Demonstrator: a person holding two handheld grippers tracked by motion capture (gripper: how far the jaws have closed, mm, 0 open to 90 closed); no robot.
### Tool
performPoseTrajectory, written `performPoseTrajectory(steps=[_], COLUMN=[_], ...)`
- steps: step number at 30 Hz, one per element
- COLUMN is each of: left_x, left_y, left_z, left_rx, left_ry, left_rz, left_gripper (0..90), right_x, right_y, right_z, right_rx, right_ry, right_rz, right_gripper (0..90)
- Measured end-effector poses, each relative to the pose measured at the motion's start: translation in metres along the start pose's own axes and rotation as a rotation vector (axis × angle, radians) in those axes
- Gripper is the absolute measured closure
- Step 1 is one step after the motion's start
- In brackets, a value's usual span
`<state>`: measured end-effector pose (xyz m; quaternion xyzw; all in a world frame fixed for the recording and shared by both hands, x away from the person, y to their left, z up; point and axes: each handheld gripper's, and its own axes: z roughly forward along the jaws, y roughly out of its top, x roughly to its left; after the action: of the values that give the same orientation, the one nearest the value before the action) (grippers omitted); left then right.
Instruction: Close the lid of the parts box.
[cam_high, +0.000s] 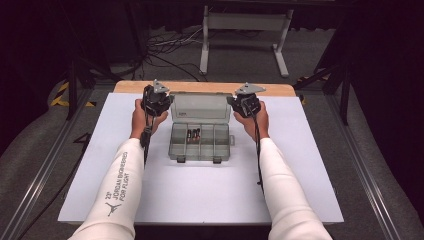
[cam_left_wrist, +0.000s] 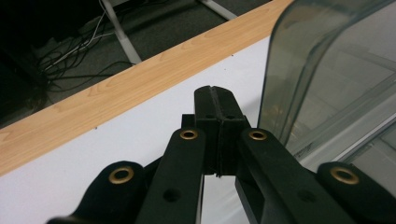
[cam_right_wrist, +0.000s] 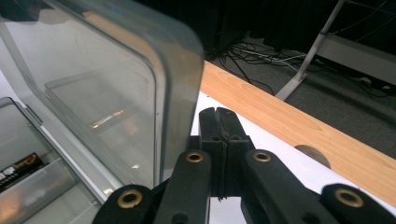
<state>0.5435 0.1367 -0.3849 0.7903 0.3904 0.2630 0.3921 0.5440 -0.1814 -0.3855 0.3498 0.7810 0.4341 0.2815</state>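
Left gripper (cam_left_wrist: 218, 100): jaws pressed together with nothing between them, positioned just beside the left edge of the raised lid.
Right gripper (cam_right_wrist: 219, 122): jaws pressed together, empty, just beside the lid's right edge.
Translucent grey plastic compartment box (cam_high: 201, 142): centred on the white table mat (cam_high: 200, 195), between both grippers.
Clear hinged lid (cam_high: 201, 107): standing open, upright.
Contents: dark cylindrical batteries (cam_high: 193, 134) lying in one middle compartment.

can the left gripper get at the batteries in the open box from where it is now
Probably yes. The lid stands open, so the batteries lie uncovered, and the left gripper sits beside the lid with nothing between. Its jaws are shut, though.
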Motion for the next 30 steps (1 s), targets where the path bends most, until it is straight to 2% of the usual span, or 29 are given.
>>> performPoseTrajectory(steps=[2, 7, 19, 26, 30], left_x=[-0.002, -0.003, -0.004, -0.010, -0.013], left_y=[-0.001, -0.001, 0.000, -0.006, -0.009], left_z=[-0.001, -0.003, -0.013, -0.017, -0.021], left_rx=[-0.003, -0.001, -0.013, -0.029, -0.029], left_ry=[0.005, 0.004, -0.002, -0.005, 0.007], left_rz=[-0.018, -0.028, -0.010, -0.044, -0.024], left_gripper=[90.0, 90.0, 89.9, 89.8, 89.9], right_x=[0.001, 0.002, 0.006, 0.010, 0.013], right_y=[0.000, 0.000, 0.001, -0.001, -0.004], right_z=[-0.001, -0.004, -0.011, -0.016, -0.018], right_rx=[-0.002, 0.006, -0.010, -0.017, -0.031], right_ry=[0.006, 0.008, 0.017, 0.022, 0.032], right_rz=[0.016, 0.016, 0.030, 0.042, 0.054], right_gripper=[90.0, 90.0, 90.0, 90.0, 90.0])
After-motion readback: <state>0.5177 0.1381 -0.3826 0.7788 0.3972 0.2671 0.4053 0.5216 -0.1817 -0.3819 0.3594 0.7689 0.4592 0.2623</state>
